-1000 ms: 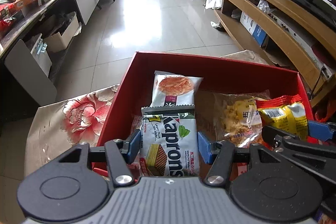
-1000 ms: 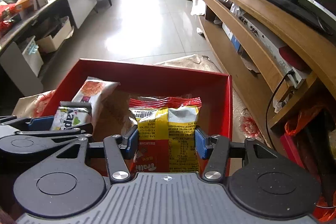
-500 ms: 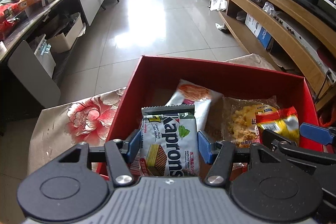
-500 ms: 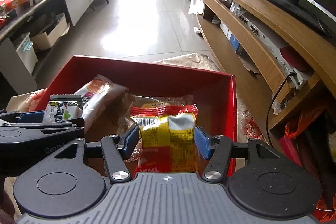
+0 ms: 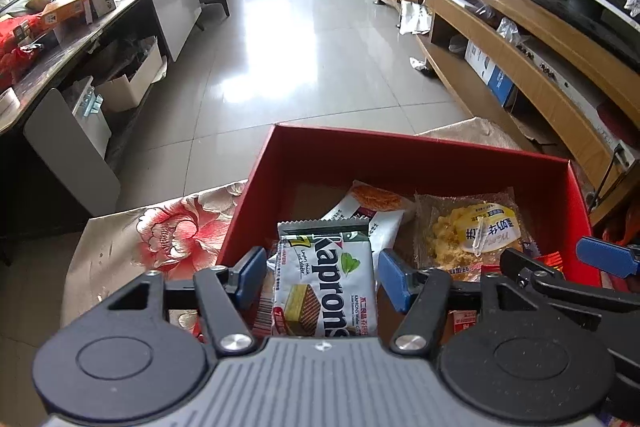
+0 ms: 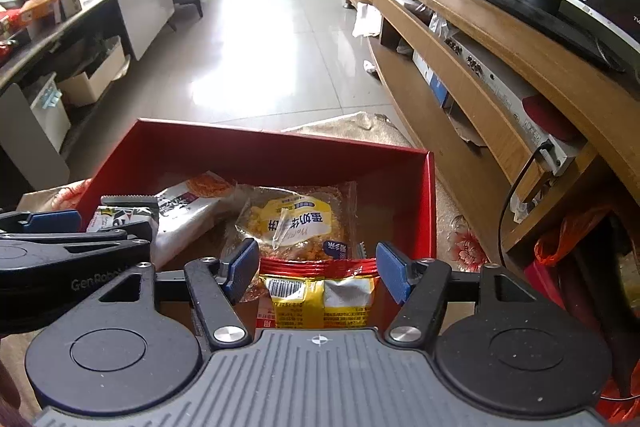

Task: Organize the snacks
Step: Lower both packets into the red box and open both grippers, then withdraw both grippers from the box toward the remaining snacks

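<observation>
A red box (image 5: 360, 155) (image 6: 280, 151) sits on a floral cloth. In it lie a white snack packet (image 5: 368, 203) (image 6: 188, 207) and a clear bag of yellow pastry (image 5: 472, 231) (image 6: 296, 223). My left gripper (image 5: 320, 273) has its jaws apart around a Kaprons wafer pack (image 5: 326, 283), at the box's near left. My right gripper (image 6: 316, 269) has its jaws apart around a yellow and red snack bag (image 6: 320, 295), which sits lower than the fingers at the box's near right. Each gripper shows at the edge of the other's view.
The floral cloth (image 5: 168, 231) covers the table left of the box. A long wooden TV unit (image 6: 480, 67) runs along the right. A low grey cabinet with boxes (image 5: 120, 39) stands on the left. Tiled floor lies beyond.
Both grippers have drawn back toward the near side of the box. The yellow and red bag has slid down between the right fingers. The white packet has tilted rightward.
</observation>
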`<state>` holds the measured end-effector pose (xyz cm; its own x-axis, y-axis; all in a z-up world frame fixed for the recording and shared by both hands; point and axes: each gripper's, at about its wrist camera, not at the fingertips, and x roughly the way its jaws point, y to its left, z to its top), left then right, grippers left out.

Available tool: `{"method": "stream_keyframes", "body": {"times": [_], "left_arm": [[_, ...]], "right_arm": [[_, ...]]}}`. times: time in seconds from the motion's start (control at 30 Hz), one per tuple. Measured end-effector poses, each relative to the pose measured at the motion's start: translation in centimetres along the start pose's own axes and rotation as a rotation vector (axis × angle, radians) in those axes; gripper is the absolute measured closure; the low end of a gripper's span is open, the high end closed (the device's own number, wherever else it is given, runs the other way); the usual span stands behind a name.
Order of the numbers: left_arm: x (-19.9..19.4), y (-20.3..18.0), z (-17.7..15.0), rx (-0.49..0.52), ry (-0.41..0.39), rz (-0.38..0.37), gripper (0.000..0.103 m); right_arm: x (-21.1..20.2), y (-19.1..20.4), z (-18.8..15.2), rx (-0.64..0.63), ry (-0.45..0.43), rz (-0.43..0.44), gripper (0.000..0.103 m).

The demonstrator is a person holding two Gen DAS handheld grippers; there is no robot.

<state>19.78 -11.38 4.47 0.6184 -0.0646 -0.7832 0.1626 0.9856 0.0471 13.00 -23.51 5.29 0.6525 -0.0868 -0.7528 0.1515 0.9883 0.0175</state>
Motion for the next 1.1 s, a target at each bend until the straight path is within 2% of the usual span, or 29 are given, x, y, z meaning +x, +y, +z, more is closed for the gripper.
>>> {"method": "stream_keyframes", "body": {"times": [0.4, 0.6, 1.1], "left_arm": [[-2.4, 0.8, -1.0, -0.003, -0.018, -0.009, 0.04], [-3.5, 1.1, -2.3, 0.003, -0.01, -0.017, 0.037], [-5.2, 0.9, -5.3, 0.031, 0.01, -0.031, 0.036]], "right_arm": [[-1.7, 0.4, -0.3, -0.011, -0.027, -0.004, 0.029], [-3.1, 0.6, -1.3, -0.037, -0.029, -0.011, 0.026], [-5.3, 0.5, -3.9, -0.074, -0.022, -0.005, 0.025]]}}
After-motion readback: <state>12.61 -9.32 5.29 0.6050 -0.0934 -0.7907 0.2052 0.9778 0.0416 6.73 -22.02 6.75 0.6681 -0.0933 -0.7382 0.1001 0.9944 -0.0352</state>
